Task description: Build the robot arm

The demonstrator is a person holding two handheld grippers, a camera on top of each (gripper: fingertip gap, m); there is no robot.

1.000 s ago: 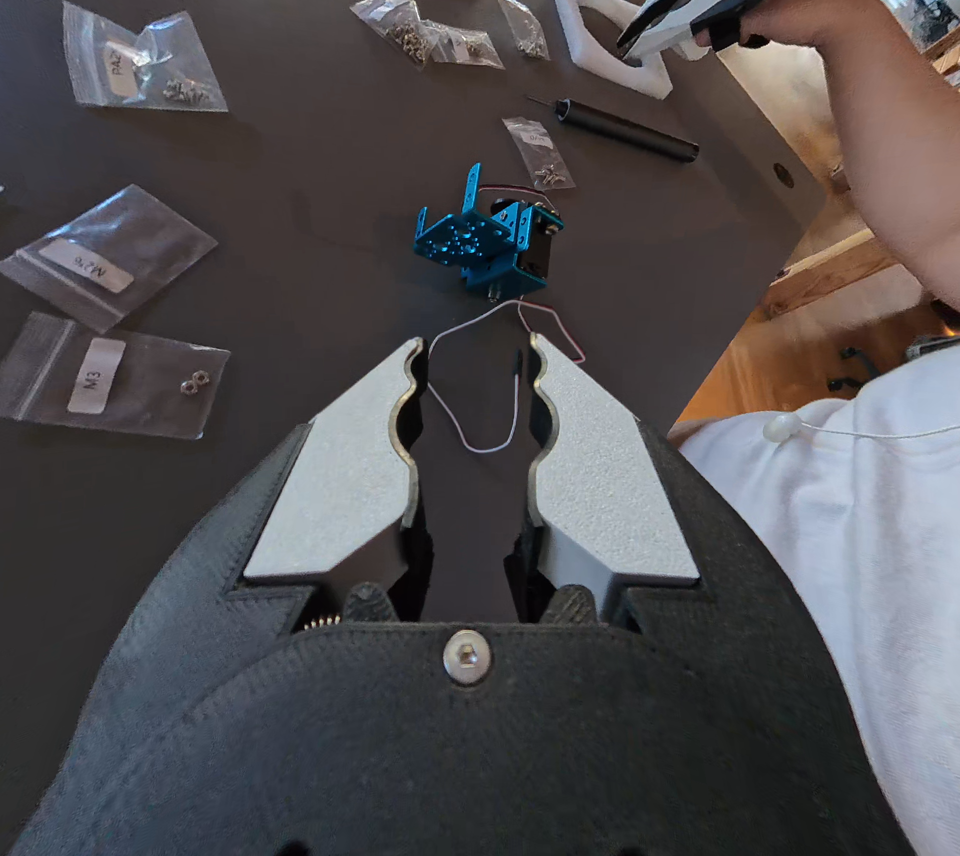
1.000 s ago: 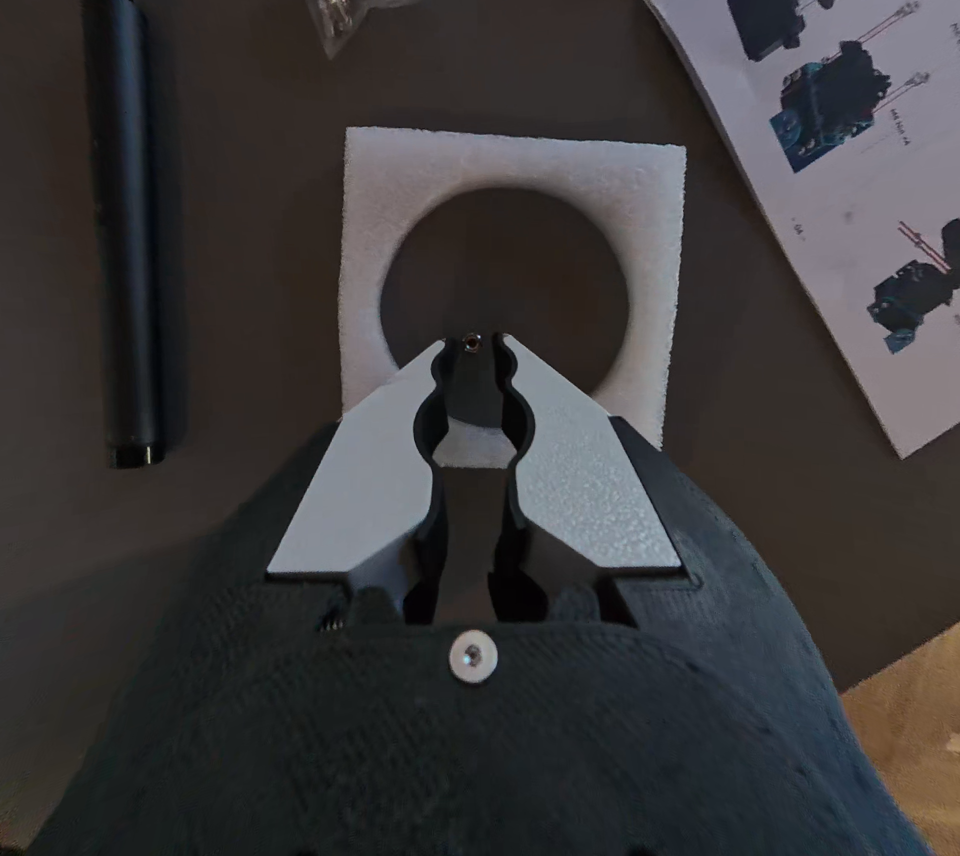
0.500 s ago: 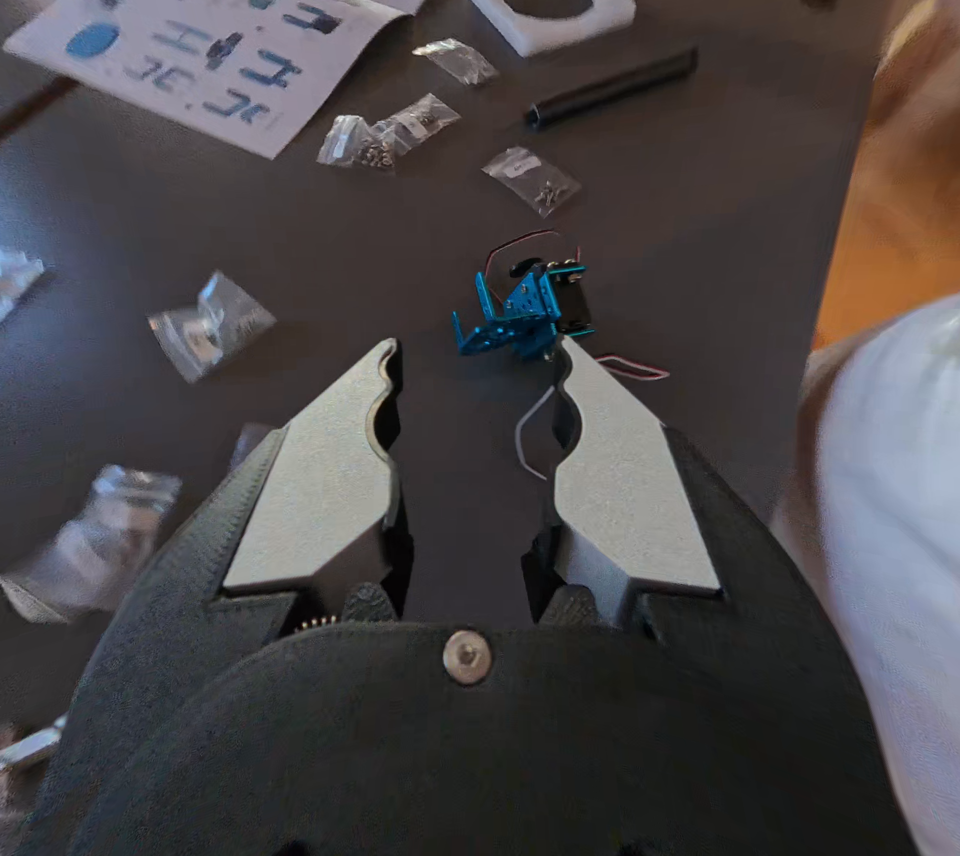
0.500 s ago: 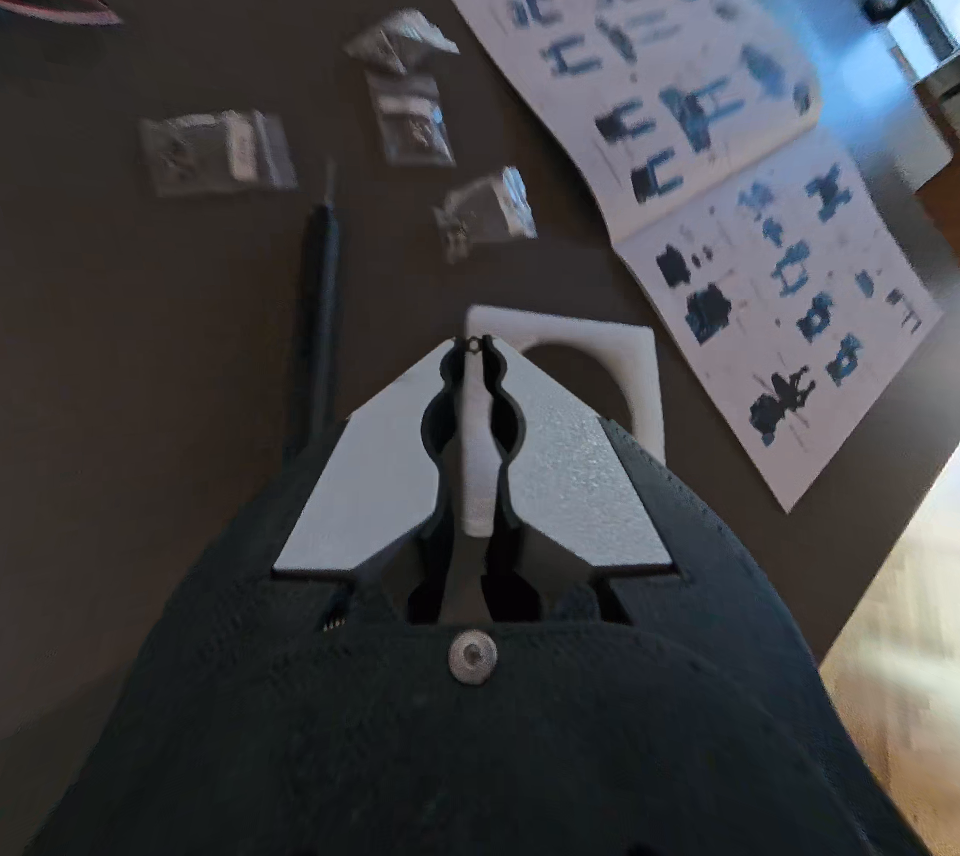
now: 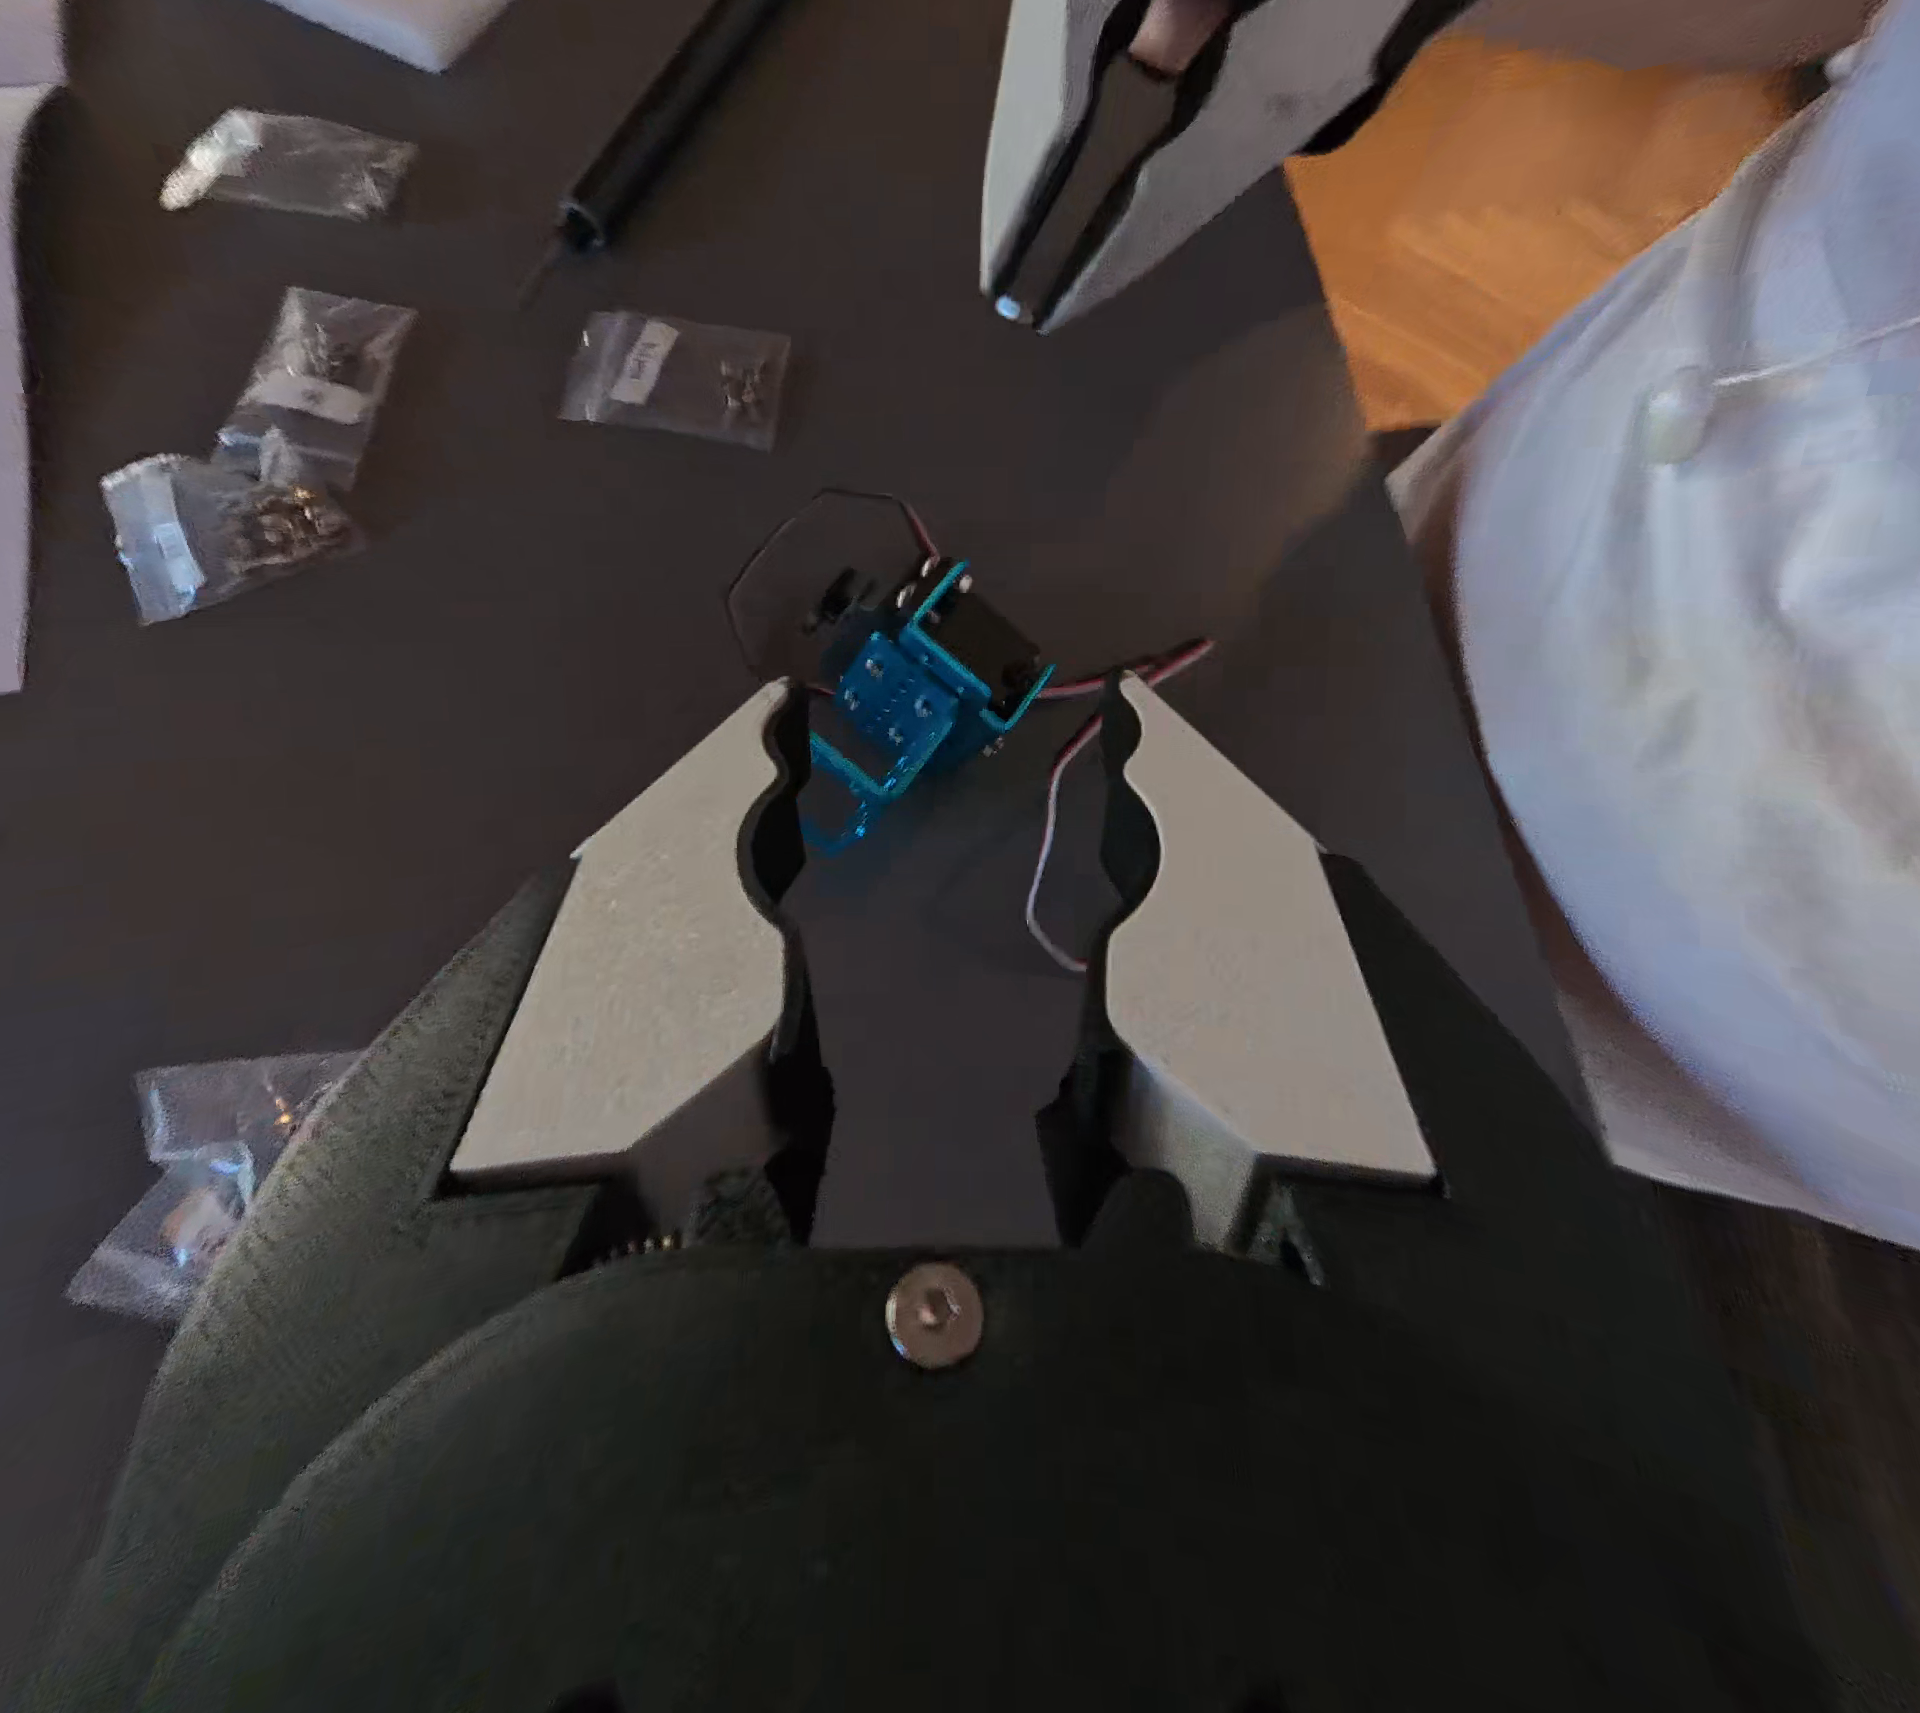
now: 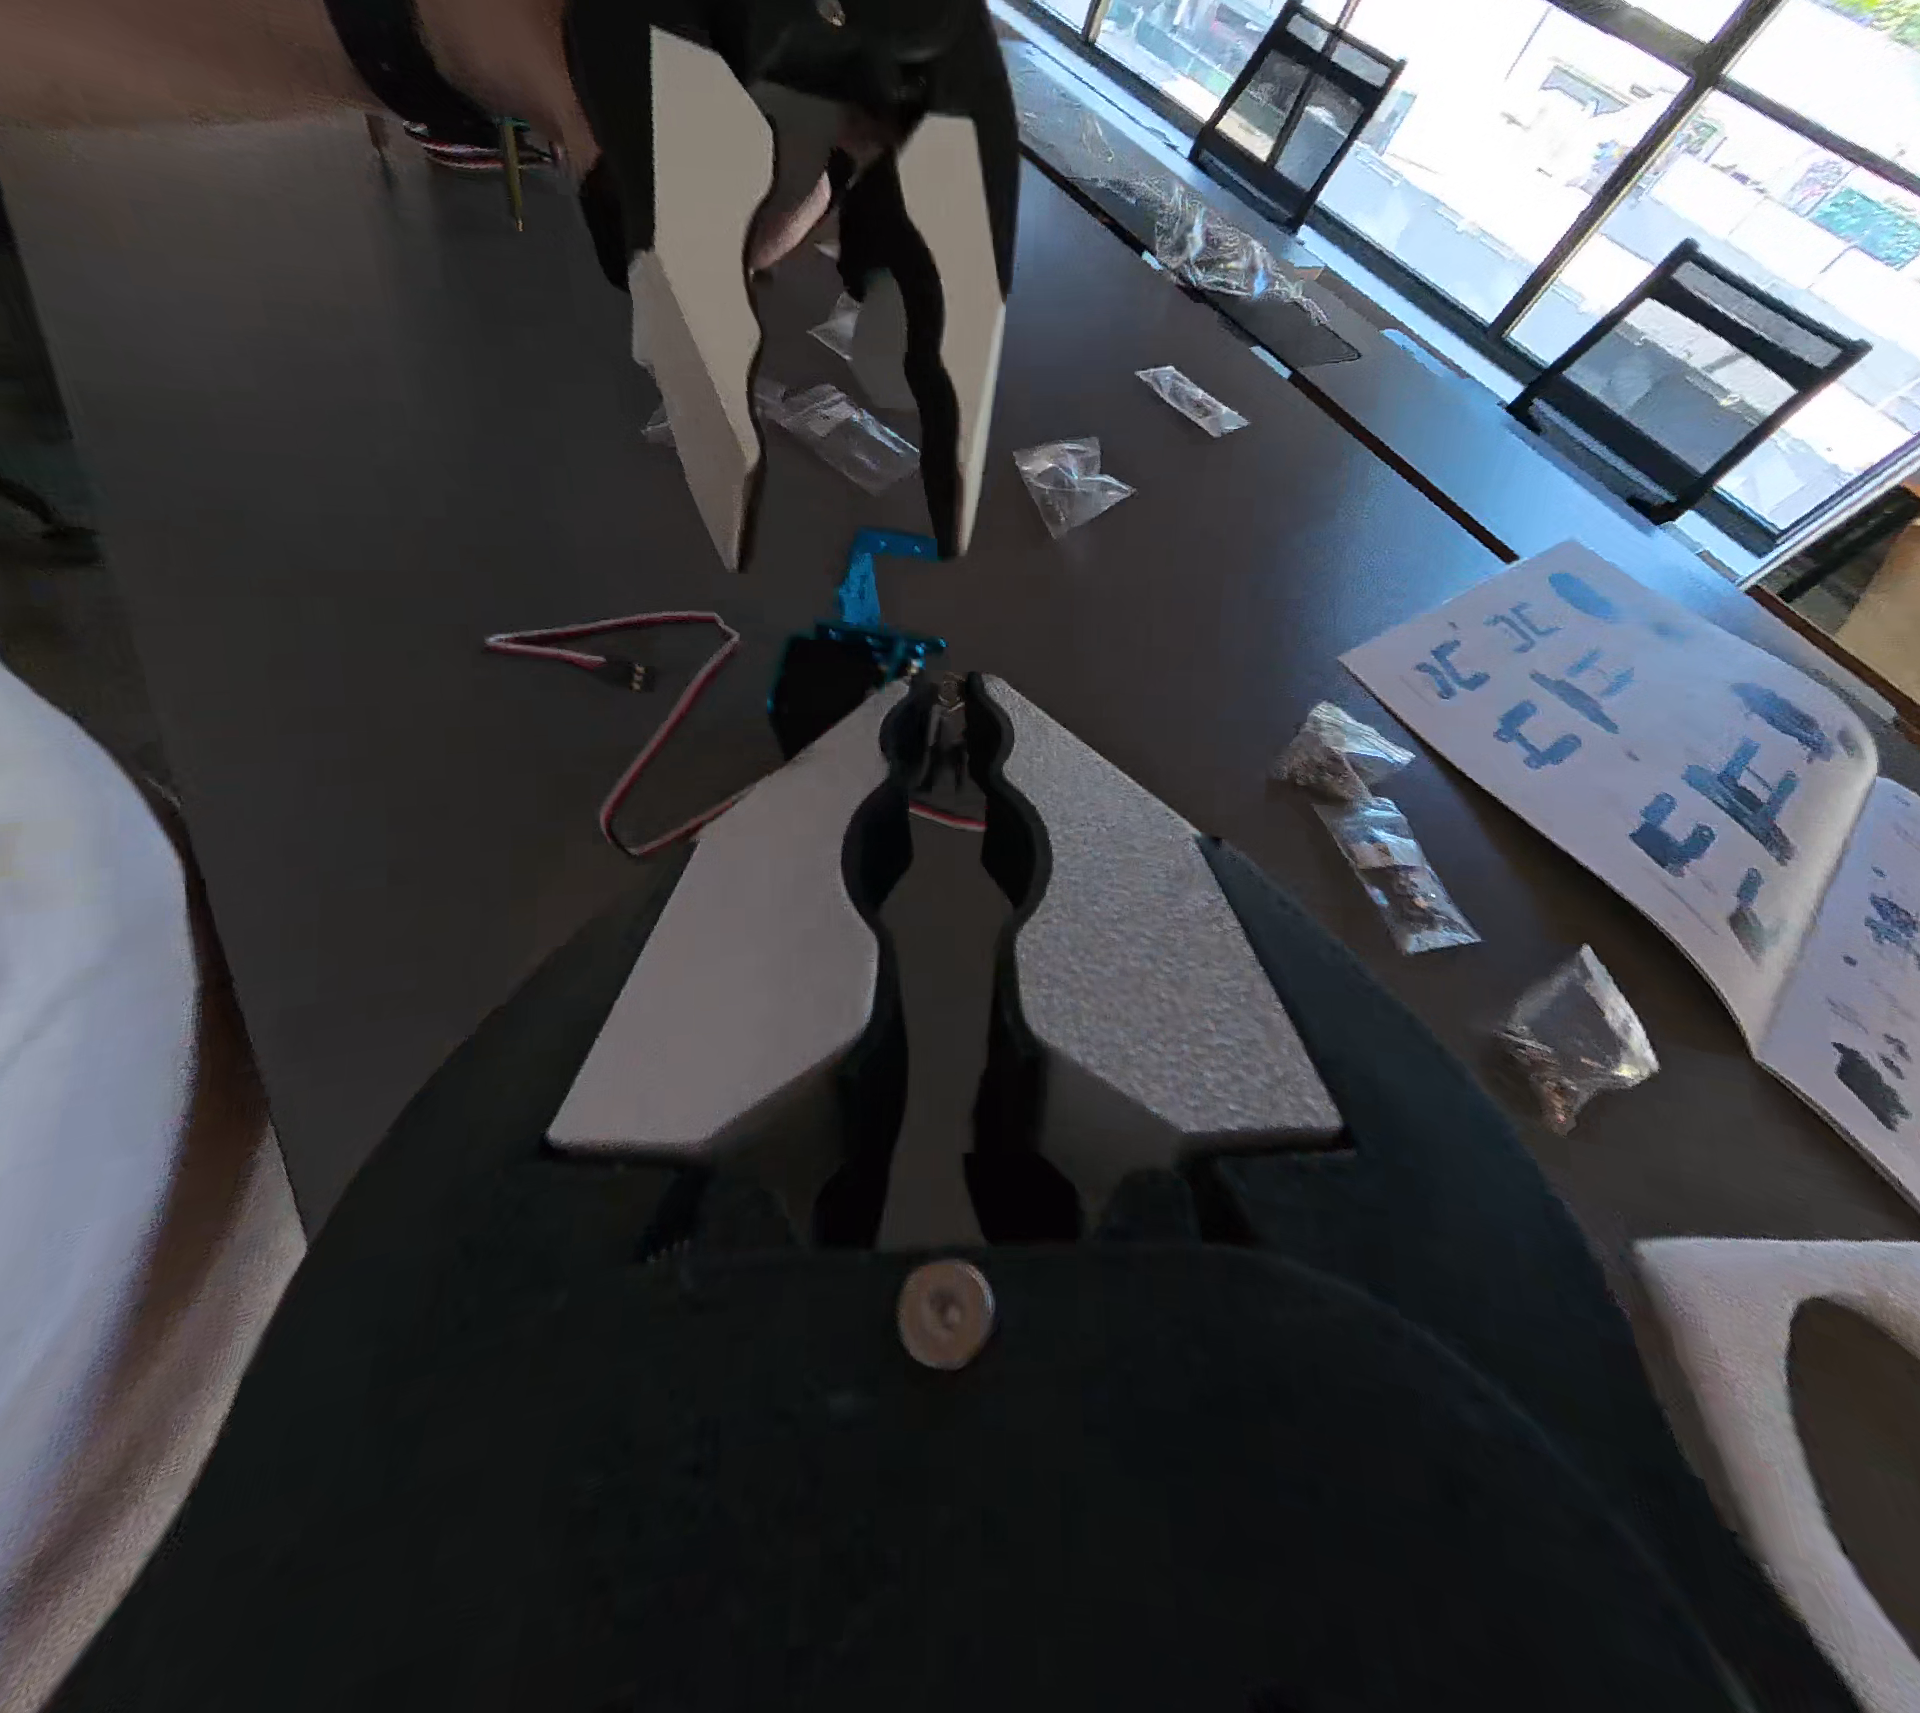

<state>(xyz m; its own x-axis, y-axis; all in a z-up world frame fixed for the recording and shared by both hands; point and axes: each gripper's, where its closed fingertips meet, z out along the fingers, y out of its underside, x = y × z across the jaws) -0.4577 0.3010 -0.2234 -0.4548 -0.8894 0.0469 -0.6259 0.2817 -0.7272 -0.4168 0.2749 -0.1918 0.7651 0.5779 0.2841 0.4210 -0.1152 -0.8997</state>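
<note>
A blue metal bracket with a black servo (image 5: 914, 687) lies on the dark table (image 5: 468, 780), its thin wire (image 5: 1049, 842) trailing to the right. My left gripper (image 5: 953, 692) is open, its fingertips either side of the bracket's near end, apart from it. My right gripper (image 6: 940, 689) is shut on a small metal screw (image 6: 948, 693) at its very tips, just short of the servo (image 6: 831, 676). In the left wrist view the right gripper (image 5: 1018, 307) hangs above and beyond the bracket. In the right wrist view the left gripper (image 6: 847, 557) stands open over the bracket's far end.
A white foam square with a round hole (image 5: 416, 16), a black rod tool (image 5: 696, 74) and several clear bags of small hardware (image 5: 675, 380) lie beyond the bracket. An open booklet (image 6: 1662, 780) lies to the right. The table edge (image 5: 1340, 375) and a person's white shirt (image 5: 1714, 676) are close by.
My left gripper has opened wider and moved up to the blue bracket. My right gripper has left the foam square with the screw and come over to the servo.
</note>
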